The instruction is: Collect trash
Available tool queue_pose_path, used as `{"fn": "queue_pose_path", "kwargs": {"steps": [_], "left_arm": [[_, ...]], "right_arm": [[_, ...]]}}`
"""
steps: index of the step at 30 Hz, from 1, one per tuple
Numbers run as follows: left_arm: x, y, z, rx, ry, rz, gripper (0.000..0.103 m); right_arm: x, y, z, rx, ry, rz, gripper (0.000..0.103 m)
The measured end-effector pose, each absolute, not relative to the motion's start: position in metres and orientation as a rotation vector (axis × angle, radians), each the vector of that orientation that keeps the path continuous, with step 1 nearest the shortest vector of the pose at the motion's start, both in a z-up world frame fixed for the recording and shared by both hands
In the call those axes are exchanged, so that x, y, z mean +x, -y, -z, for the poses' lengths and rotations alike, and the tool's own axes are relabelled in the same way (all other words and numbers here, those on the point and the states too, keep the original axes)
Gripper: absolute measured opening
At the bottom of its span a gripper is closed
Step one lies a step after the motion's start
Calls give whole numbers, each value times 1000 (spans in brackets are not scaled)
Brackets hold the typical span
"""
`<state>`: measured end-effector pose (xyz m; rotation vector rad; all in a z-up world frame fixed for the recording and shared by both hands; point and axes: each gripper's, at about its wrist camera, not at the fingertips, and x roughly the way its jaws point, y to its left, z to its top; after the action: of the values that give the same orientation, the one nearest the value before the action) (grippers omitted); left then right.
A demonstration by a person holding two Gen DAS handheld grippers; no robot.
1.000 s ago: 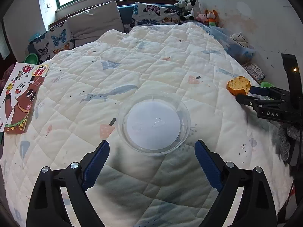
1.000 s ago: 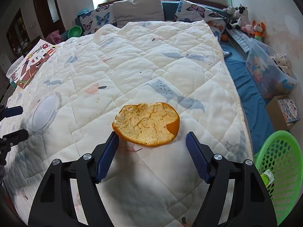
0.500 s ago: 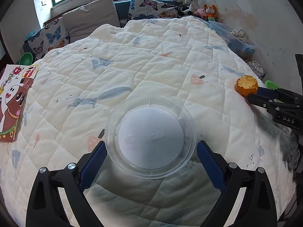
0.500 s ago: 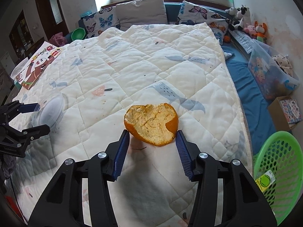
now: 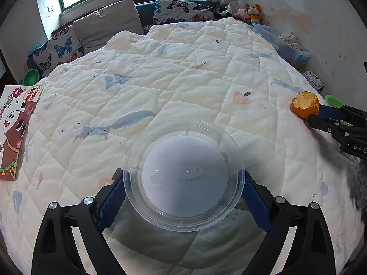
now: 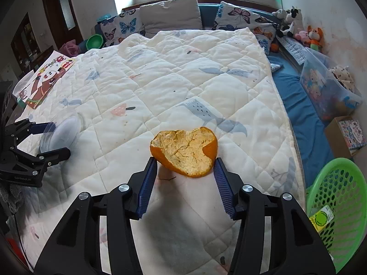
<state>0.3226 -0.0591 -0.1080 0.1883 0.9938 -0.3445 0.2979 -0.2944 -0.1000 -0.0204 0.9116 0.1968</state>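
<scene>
The right hand-held gripper (image 6: 184,168) clamps the orange peel (image 6: 184,151); the green basket (image 6: 339,197) lies to the peel's right, nearest this hand.

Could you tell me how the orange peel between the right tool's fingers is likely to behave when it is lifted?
The orange peel is a thin, hollow cup, so probably light. It will likely flex or fold under the right tool, and the torn rim may crack. The pith looks dry, so slipping seems unlikely.
</scene>
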Motion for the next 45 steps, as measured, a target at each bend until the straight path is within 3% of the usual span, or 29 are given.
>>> {"fn": "queue_pose_path", "kwargs": {"steps": [26, 29, 35, 37, 41, 45], "left_arm": [[280, 81, 66, 166, -896, 401, 89], [272, 88, 61, 173, -887, 414, 89], [257, 106, 51, 183, -871, 449, 89], [254, 110, 49, 182, -869, 456, 89], [250, 112, 47, 184, -865, 464, 89], [250, 110, 48, 185, -868, 463, 89]], "right_arm": [[241, 320, 72, 58, -853, -182, 43], [230, 325, 68, 72, -849, -184, 33], [212, 334, 66, 81, -845, -180, 33], [209, 337, 67, 86, -849, -178, 36], [208, 337, 70, 85, -845, -172, 65], [208, 333, 74, 106, -860, -211, 77]]}}
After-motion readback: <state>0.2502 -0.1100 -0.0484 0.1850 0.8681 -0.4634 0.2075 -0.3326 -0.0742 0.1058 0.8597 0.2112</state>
